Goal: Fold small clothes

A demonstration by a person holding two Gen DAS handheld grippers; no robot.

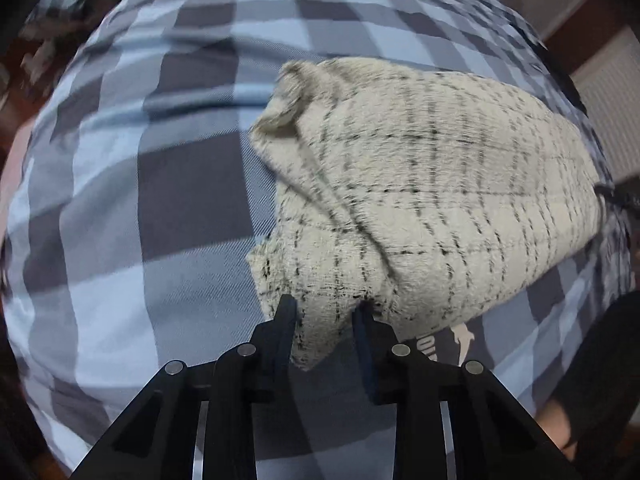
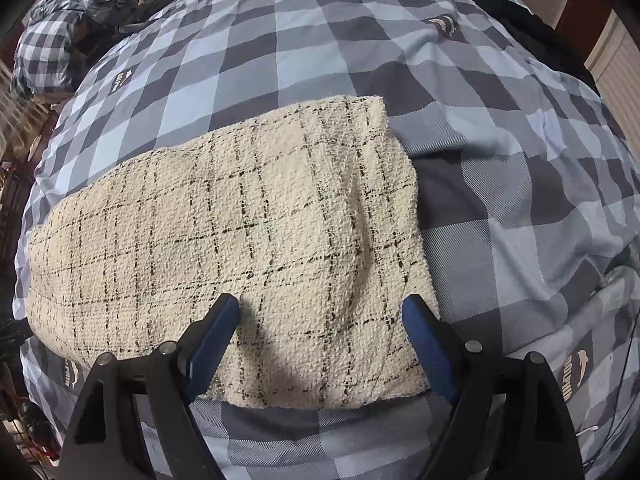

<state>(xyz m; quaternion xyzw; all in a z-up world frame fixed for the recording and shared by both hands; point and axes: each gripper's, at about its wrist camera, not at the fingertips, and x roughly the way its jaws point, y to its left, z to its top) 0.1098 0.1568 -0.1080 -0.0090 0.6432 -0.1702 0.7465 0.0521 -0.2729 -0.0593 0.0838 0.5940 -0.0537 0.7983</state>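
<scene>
Left wrist view has the cream tweed garment (image 1: 420, 200) lying on the bed, and the left tongs (image 1: 325, 308) are pinched on its near corner, fabric bunched up between the two fingers. That end looks rumpled and a bit lifted, with a flap curling over at the far left edge. It's blurry there, so I can't say how many layers are caught.

In the right wrist view the same piece (image 2: 240, 232) is way flatter: nubbly cream weave with thin black check lines, one soft ridge running down near its right edge. The right tongs (image 2: 320, 312) hover over the near edge with the jaws spread wide and nothing in them, the fingers only straddling the cloth.

So my guess is the fold is only starting. One corner is grabbed, the rest is spread out flat, and no finished crease shows yet.

All around is the blue and grey checked bedcover (image 2: 500, 120), with a bundled-up heap of similar fabric (image 2: 76, 16) off at the far left corner.
</scene>
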